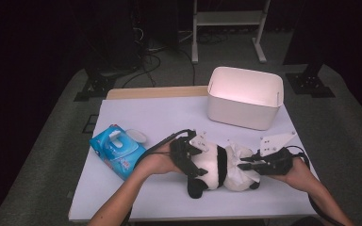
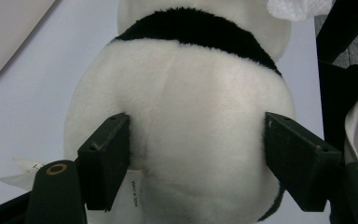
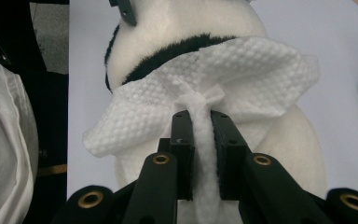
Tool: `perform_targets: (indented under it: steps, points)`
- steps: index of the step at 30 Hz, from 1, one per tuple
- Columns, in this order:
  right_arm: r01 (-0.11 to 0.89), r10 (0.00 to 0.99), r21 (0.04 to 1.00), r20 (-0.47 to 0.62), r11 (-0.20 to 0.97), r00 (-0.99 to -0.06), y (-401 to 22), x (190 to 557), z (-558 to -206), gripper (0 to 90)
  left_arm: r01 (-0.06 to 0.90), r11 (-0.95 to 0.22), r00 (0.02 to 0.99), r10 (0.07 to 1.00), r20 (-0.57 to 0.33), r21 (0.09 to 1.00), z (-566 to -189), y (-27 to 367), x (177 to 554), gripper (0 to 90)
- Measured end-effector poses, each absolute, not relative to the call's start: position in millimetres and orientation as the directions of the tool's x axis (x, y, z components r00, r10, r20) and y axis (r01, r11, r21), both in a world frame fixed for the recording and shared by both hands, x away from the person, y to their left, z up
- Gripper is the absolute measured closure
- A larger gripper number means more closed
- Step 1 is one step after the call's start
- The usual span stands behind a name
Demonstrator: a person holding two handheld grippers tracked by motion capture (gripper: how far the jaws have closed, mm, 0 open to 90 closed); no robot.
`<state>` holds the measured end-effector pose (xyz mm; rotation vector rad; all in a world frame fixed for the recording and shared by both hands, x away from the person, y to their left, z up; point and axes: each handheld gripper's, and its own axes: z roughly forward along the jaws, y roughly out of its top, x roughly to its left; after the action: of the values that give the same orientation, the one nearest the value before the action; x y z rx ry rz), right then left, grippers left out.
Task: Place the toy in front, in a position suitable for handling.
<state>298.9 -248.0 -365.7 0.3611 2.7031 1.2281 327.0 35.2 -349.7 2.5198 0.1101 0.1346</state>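
At lower centre of the table [image 1: 136,117], the left gripper [image 1: 187,157] spreads its jaws wide, clamping a plush panda [image 1: 217,167]. The right gripper [image 1: 247,165], jaws narrow, pinches a white wipe [image 3: 242,79] lying against the panda.

"MADE IN CHINA" on sewn tag [image 2: 133,193] of plush panda [image 2: 182,116].

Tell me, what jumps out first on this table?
A black-and-white plush panda lies near the table's front edge, clamped at one end by the left hand-held gripper. The right hand-held gripper pinches a white textured wipe against it. Behind stands a white plastic bin.
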Motion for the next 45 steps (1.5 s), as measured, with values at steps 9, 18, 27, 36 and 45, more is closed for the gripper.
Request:
perform_targets:
  steps: [9,18,27,36,45]
  points:
    - [0.247,0.369,0.761,0.011,0.6,-0.929,-289,292,-374,79.7,0.052,-0.799,0.992,0.109,0.06,0.599,-352,37,329,26.1]
    - [0.243,0.378,0.75,-0.01,0.615,-0.926,-292,295,-372,79.6,0.062,-0.806,0.992,0.116,0.054,0.588,-352,37,327,26.1]
    - [0.198,0.311,0.749,-0.011,0.632,-0.95,-265,304,-366,79.4,0.046,-0.811,0.993,0.103,0.065,0.584,-339,40,325,25.7]
    - [0.213,0.323,0.762,0.006,0.612,-0.947,-265,303,-371,79.3,0.067,-0.798,0.992,0.118,0.047,0.599,-343,29,337,25.9]
    - [0.144,0.241,0.748,-0.022,0.647,-0.97,-228,318,-362,79.3,0.044,-0.816,0.993,0.099,0.064,0.577,-348,27,328,26.6]
